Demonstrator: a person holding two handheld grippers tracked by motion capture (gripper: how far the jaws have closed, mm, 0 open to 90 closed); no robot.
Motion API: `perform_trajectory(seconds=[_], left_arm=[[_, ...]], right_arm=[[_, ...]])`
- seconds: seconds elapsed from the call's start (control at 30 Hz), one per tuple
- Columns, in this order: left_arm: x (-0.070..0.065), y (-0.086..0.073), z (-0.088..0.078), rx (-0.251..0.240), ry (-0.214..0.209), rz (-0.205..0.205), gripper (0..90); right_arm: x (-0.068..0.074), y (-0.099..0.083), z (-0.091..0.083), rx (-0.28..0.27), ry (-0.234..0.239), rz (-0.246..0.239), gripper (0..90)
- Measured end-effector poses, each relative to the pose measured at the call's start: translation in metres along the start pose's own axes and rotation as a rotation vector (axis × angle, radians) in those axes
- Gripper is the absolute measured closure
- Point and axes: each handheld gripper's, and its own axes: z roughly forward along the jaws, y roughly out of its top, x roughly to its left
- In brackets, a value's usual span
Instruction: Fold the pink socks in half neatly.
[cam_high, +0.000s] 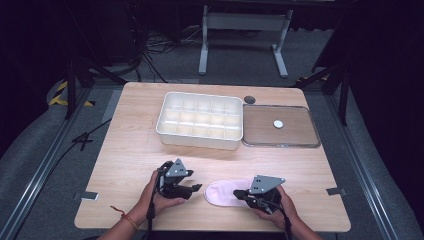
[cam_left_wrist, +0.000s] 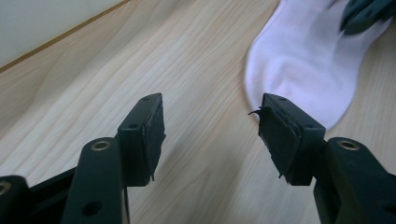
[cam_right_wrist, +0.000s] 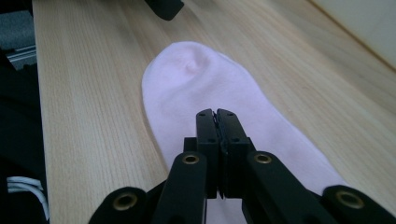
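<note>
A pale pink sock (cam_high: 220, 192) lies flat on the wooden table near its front edge, toe end toward the left. My left gripper (cam_high: 196, 188) is just left of the toe, its jaws open with bare wood between them (cam_left_wrist: 210, 116); the sock (cam_left_wrist: 303, 60) lies ahead and to the right of them. My right gripper (cam_high: 240, 194) sits over the sock's right end. Its jaws (cam_right_wrist: 215, 114) are shut together low over the sock (cam_right_wrist: 196, 79). Whether any fabric is pinched between them I cannot tell.
A white tray with several compartments (cam_high: 200, 138) stands at the middle back. Beside it on the right lies a flat clear-rimmed tray (cam_high: 280, 145) with a small white disc (cam_high: 278, 123) on it. A dark round spot (cam_high: 249, 99) sits behind it.
</note>
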Motion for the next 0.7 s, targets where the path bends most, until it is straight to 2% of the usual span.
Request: perform_trajectory(seconds=[0.13,0.2,0.27,0.33,0.4,0.47,0.53,0.6,0.7], left_arm=[[-0.009,0.007,0.011,0.010,0.029,0.008,39.8],[-0.014,0.010,0.017,0.008,0.036,0.013,37.8],[-0.015,0.011,0.019,0.012,0.034,0.012,37.2],[-0.018,0.012,0.027,0.020,0.010,0.007,36.9],[-0.020,0.013,0.030,0.033,-0.005,0.026,36.6],[-0.024,0.013,0.035,0.058,0.007,0.057,36.6],[-0.026,0.012,0.036,0.063,0.005,0.078,37.0],[-0.025,0.011,0.036,0.058,-0.007,0.063,37.1],[-0.027,0.011,0.036,0.061,-0.002,0.064,37.6]], right_arm=[[0.006,-0.003,0.014,0.045,0.004,-0.010,89.6],[0.006,-0.003,0.015,0.033,0.010,0.000,89.7],[0.006,-0.004,0.015,0.030,0.012,0.002,89.8],[0.005,-0.005,0.015,0.026,0.015,0.009,89.9],[0.006,-0.004,0.015,0.029,0.010,-0.004,89.9],[0.006,-0.004,0.015,0.031,0.009,-0.009,89.9],[0.007,-0.004,0.015,0.032,0.004,-0.022,89.8],[0.007,-0.004,0.015,0.033,0.003,-0.028,89.8],[0.005,-0.005,0.015,0.024,0.014,-0.018,89.8]])
